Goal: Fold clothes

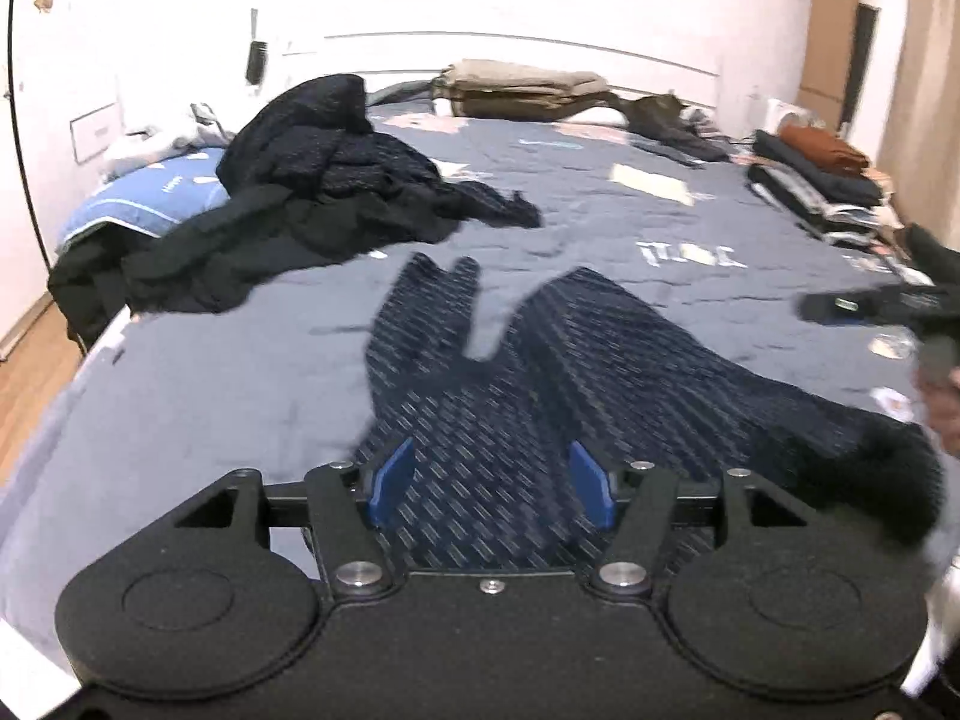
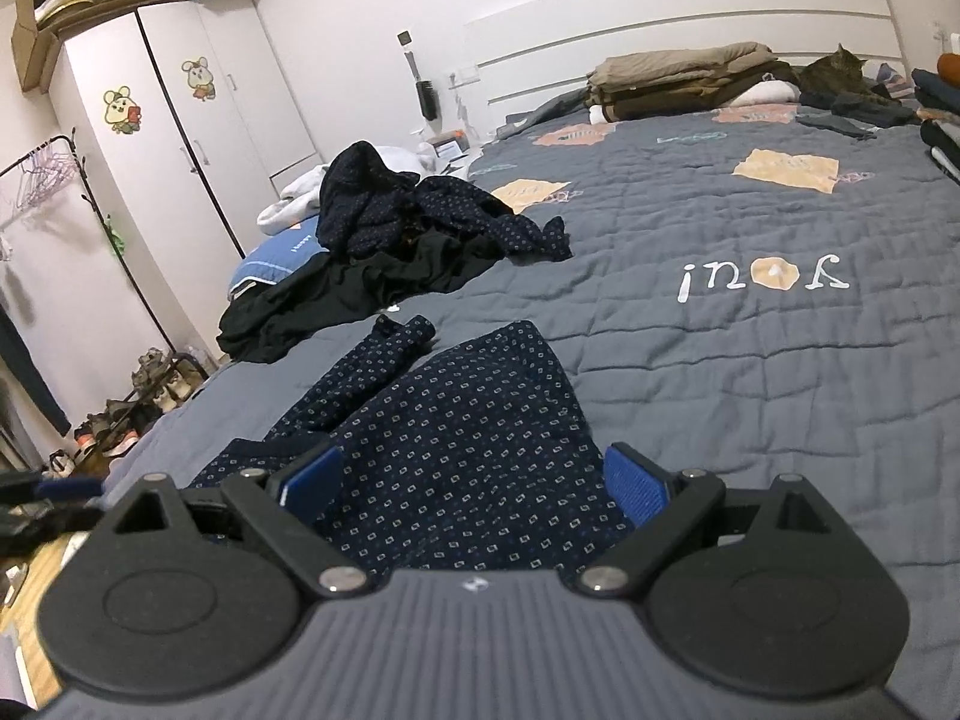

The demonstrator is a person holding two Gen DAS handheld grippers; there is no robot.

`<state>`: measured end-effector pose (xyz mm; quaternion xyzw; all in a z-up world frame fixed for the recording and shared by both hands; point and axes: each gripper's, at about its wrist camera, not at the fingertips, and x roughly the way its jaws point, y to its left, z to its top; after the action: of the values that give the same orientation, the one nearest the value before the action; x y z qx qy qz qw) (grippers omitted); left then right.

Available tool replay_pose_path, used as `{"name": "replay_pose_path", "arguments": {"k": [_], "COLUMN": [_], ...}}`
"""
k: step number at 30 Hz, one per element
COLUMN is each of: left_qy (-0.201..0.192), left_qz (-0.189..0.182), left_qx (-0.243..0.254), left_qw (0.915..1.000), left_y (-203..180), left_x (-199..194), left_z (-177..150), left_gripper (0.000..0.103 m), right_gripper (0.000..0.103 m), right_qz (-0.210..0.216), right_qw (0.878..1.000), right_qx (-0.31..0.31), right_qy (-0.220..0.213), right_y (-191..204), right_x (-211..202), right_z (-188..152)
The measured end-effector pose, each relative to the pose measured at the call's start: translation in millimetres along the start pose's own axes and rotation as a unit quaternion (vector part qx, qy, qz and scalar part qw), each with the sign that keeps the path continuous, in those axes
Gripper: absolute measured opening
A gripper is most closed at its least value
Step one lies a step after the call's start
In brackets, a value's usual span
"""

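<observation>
A navy garment with a small pale print [image 1: 540, 372] [image 2: 456, 420] lies spread on the grey quilt [image 2: 750, 372], one narrow part [image 2: 396, 342] reaching toward the far side. My left gripper [image 1: 492, 480] hovers over its near end, blue pads [image 1: 393, 480] apart with cloth below them and nothing pinched; this view is motion-blurred. My right gripper [image 2: 474, 486] stands open wide over the same garment, and its pads [image 2: 636, 489] are clear of the cloth. A heap of dark unfolded clothes [image 1: 312, 204] [image 2: 408, 240] sits beyond, at the bed's left side.
Folded beige bedding [image 2: 684, 78] and a cat [image 2: 840, 75] rest by the headboard. Stacked folded clothes [image 1: 822, 174] line the bed's right edge. A wardrobe [image 2: 168, 138], a clothes rail [image 2: 60, 180] and a shoe rack [image 2: 138, 408] stand left of the bed.
</observation>
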<state>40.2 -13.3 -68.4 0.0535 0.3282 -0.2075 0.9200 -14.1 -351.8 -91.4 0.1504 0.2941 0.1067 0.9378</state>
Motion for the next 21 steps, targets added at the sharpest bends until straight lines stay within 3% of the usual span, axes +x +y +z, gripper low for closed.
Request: {"name": "replay_pose_path", "arguments": {"k": [11, 15, 17, 18, 21], "left_qy": [0.046, 0.062, 0.064, 0.063, 0.027], "left_qz": [0.021, 0.0, -0.019, -0.028, -0.029], "left_qx": [-0.023, -0.066, -0.082, -0.084, -0.062], "left_qw": [0.9985, 0.9959, 0.9944, 0.9941, 0.9973], "left_y": [36, 49, 51, 50, 36], "left_x": [81, 98, 100, 100, 83], "left_z": [6, 0, -4, -6, -10], "left_gripper": [0.059, 0.06, 0.042, 0.024, 0.015], "right_gripper": [0.094, 0.094, 0.094, 0.094, 0.094], "right_qz": [0.009, 0.01, 0.01, 0.01, 0.011], "right_qw": [1.0, 1.0, 1.0, 1.0, 1.0], "right_qx": [0.003, 0.005, 0.004, 0.004, 0.007], "right_qy": [-0.004, 0.0, 0.002, 0.003, 0.001], "right_y": [-1, -2, -2, -3, -4], "right_x": [-4, -3, -2, -2, -4], "right_z": [4, 4, 3, 3, 4]}}
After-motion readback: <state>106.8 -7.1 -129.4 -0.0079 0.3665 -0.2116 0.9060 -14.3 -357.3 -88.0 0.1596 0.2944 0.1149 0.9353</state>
